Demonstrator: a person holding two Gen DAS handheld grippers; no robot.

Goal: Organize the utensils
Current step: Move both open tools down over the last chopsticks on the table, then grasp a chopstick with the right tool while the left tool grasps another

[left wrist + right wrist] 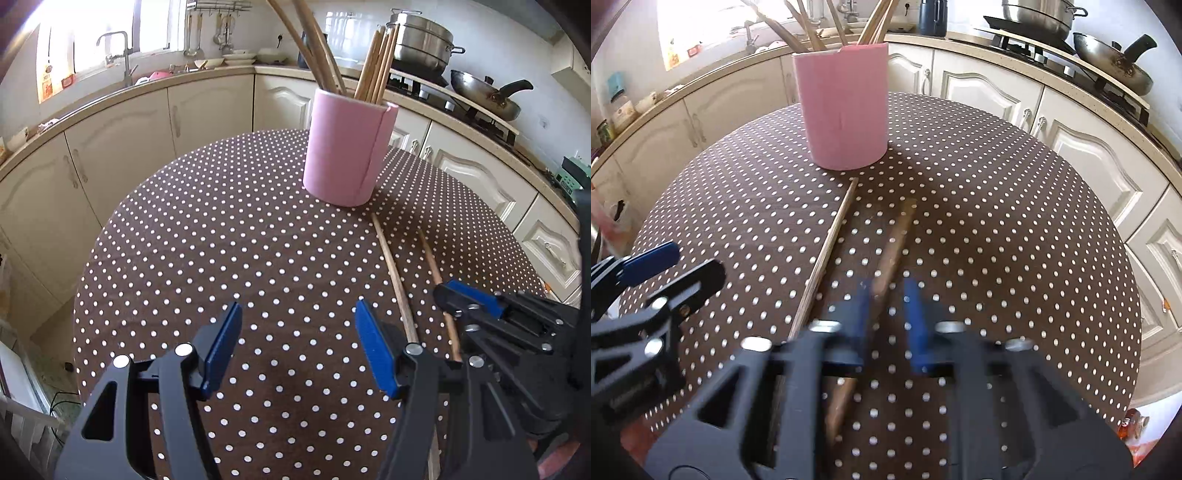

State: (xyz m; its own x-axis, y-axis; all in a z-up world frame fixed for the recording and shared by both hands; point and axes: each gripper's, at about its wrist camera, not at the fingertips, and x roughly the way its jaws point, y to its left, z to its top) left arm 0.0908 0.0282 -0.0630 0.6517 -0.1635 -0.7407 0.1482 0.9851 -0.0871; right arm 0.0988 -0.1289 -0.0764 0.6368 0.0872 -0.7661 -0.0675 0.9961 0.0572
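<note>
Although the pink holder (349, 147) already bristles with chopsticks and longer wooden handles, two sticks are left on the tabletop (221, 240), so I judge the task well along but not finished. The left stick (393, 275) lies flat with its far tip touching or almost touching the holder's base. The right stick (437, 282) lies just beside it, roughly parallel, with its tip short of the holder.

The left gripper (297, 350) hovers over bare cloth with its jaws spread wide and nothing between them. The right gripper (888, 310) has its jaws narrowed around the right stick (894, 243), one blue pad on each side. Motion blur hides whether the pads press on the wood, so I cannot tell if it is gripped yet. My guess is that this stick is the one being picked up, and the other is left for afterwards.

The left view shows both sticks sharply, and the right gripper (476, 306) from the side, low at the right stick. It also shows the holder's seam and the chopstick bundle (376, 70) standing in it. The right view alone looks down between the right jaws and shows the stick running through the gap and on beneath the gripper. It also shows the left stick (831, 251) as the thinner and paler of the two, and the left gripper (657, 273) at its edge.
</note>
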